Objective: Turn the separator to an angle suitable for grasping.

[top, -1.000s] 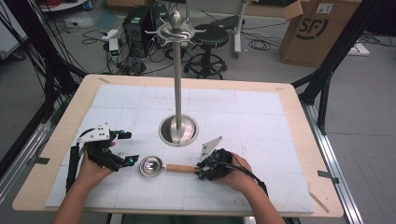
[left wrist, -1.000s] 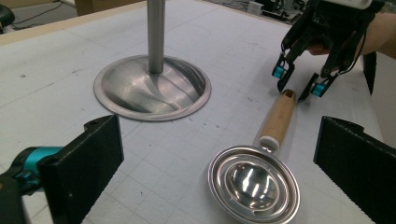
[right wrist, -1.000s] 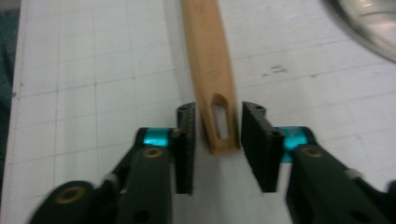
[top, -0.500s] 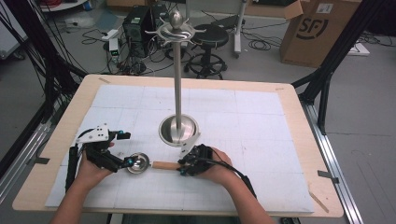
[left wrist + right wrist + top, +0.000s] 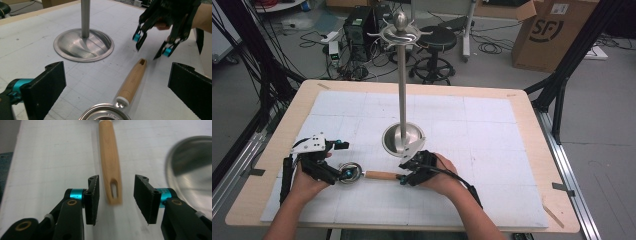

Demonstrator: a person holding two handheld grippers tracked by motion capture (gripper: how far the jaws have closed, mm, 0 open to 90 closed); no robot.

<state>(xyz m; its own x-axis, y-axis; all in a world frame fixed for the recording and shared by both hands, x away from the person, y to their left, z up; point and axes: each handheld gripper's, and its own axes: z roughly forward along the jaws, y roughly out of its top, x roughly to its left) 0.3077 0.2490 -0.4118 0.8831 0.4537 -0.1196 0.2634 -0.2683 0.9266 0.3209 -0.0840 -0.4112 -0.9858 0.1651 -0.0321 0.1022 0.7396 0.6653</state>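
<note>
High view: the strainer (image 5: 362,173) lay flat on the white mat (image 5: 492,150), near edge, just in front of the stand's base (image 5: 403,140). Long axis ran left–right: metal bowl at the left, wooden handle pointing right. The left gripper (image 5: 343,173) sat at the bowl, the right gripper (image 5: 404,178) at the handle's free end. The hook ring at the top of the stand (image 5: 401,34) carried nothing.

Left gripper view: jaws spread wide either side of the bowl rim (image 5: 106,113), pads clear of it. The handle (image 5: 132,81) ran away toward the far right, slotted end farthest. The right gripper (image 5: 152,45) hovered just past that end, jaws parted.

Right gripper view: jaws had just been opening; the handle's slotted tip (image 5: 113,190) sat between the pads with a gap on both sides, no contact. The bowl (image 5: 190,172) of the stand's base was at right, blurred.

Judgement: the job looked like hanging the strainer on the stand. Nothing gripped, strainer not yet lifted, so early stage. Left to do: pinch, raise, hook the slot.
</note>
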